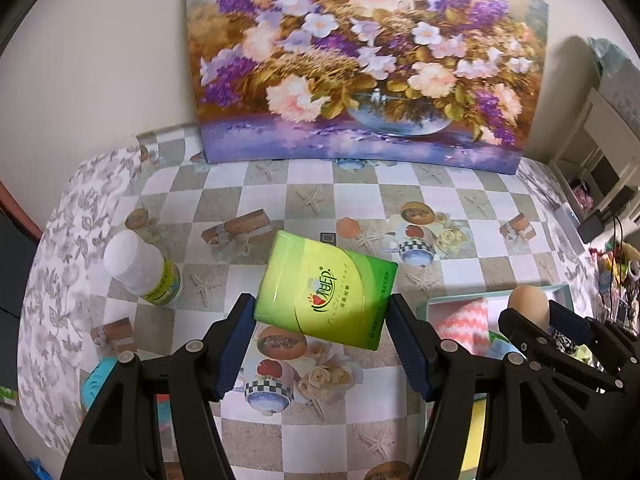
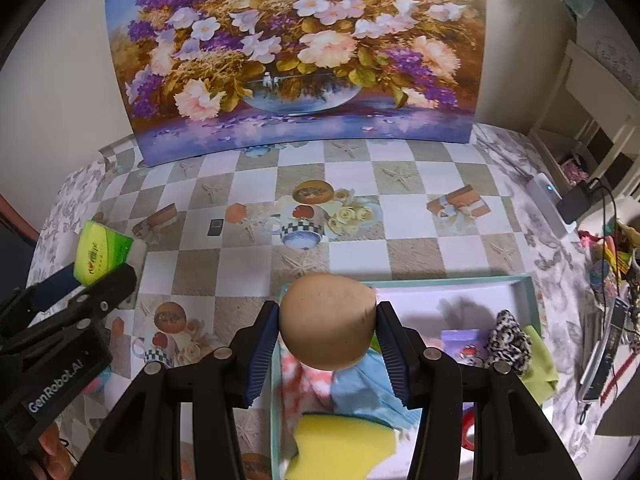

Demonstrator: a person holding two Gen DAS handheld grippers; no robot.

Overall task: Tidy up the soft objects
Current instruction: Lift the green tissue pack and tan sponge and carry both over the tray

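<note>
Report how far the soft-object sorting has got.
Done: a yellow sponge, blue cloth and coral zigzag towel already lie in the teal-rimmed box. In hand: the left gripper holds a green tissue pack; the right gripper holds a tan egg-shaped sponge over the box. Left: placing both.

Open checkered middle, crowded edges.

Plenty of bare surface (image 2: pixel 400 216) between the big flower painting (image 2: pixel 296 52) at the back and the teal box (image 2: pixel 532 304) in front. White bottle (image 1: pixel 140 268) standing upright on the left, well apart from the box. Box already packed with yellow sponge (image 2: pixel 340 444), blue cloth (image 2: pixel 364 388) and spotted fabric (image 2: pixel 510 340); bare white floor only toward its far side. Cables and clutter (image 2: pixel 608 280) hemming in the right edge.
</note>
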